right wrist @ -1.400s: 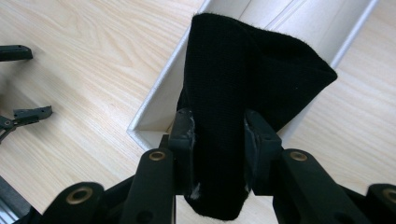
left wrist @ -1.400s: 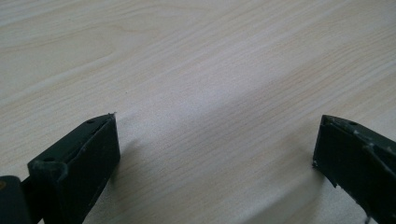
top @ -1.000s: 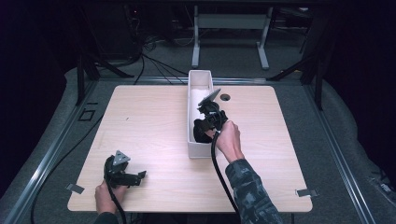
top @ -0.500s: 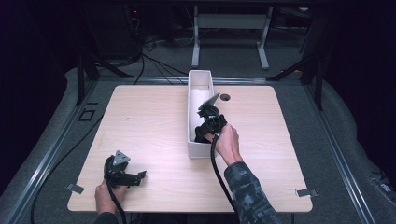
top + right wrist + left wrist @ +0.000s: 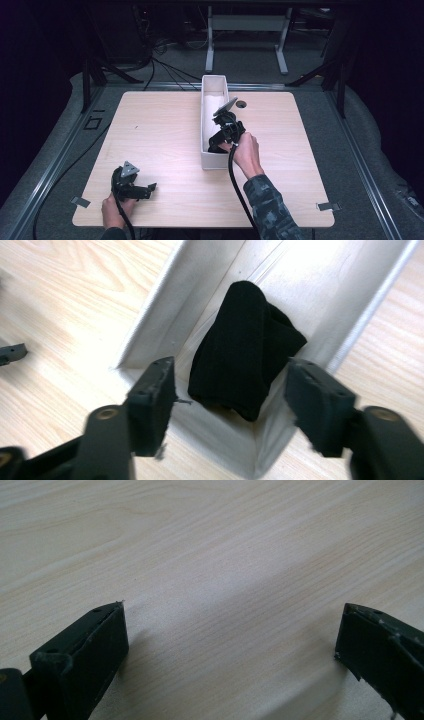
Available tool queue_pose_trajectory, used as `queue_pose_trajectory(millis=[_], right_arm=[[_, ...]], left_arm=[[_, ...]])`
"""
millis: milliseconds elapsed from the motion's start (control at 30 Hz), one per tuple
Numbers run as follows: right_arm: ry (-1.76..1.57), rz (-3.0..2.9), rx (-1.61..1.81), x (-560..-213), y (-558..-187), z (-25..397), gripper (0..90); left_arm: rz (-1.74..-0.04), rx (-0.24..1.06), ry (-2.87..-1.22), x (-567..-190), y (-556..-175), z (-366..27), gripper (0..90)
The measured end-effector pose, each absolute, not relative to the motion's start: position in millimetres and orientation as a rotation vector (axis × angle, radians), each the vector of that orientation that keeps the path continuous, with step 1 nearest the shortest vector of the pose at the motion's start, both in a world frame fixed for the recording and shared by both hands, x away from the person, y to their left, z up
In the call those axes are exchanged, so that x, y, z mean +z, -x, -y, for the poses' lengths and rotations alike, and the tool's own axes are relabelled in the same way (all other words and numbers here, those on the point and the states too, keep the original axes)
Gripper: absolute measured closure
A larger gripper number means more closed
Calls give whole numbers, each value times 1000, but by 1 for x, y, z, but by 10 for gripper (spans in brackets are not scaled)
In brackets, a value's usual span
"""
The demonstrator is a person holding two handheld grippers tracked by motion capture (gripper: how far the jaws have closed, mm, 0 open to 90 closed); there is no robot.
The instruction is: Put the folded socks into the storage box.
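Note:
A long white box (image 5: 214,81) stands lengthwise in the middle of the wooden table (image 5: 160,130). A folded black cloth (image 5: 245,360) lies in its near end, against the end wall of the box (image 5: 150,325). My right gripper (image 5: 232,390) hovers open just above the cloth, one jaw on each side, touching nothing. From above, the right gripper (image 5: 217,144) tilts down into the box's near end, held by a hand in a camouflage sleeve. My left gripper (image 5: 150,190) rests open near the table's front left corner, and the left gripper (image 5: 230,635) has bare wood between its jaws.
A small round hole (image 5: 242,104) sits in the table just right of the box. Black cables trail from both grippers toward the front edge. Tape tabs (image 5: 80,202) mark the front corners. Dark floor, cables and a metal stand lie beyond the far edge.
My right gripper has slid a little along the box toward its near end and dipped lower. The left gripper has stayed where it was.

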State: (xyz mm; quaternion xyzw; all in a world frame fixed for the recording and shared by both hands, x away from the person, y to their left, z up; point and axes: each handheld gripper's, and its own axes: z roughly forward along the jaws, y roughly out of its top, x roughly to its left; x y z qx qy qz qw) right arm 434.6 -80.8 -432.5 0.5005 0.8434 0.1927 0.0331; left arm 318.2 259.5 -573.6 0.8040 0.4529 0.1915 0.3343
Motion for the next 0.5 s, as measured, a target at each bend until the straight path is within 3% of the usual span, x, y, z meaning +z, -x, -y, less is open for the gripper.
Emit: queue_pose_trajectory(millis=[333,500], right_arm=[[-1469,-2551,714,-402,-416,106,165],[-1428,-2537,765,-390,-404,121,134]], left_arm=[[-1182,500,-2099,-574,-318,-259,5],[-1187,500,-2095,-574,-318,-259,5]])
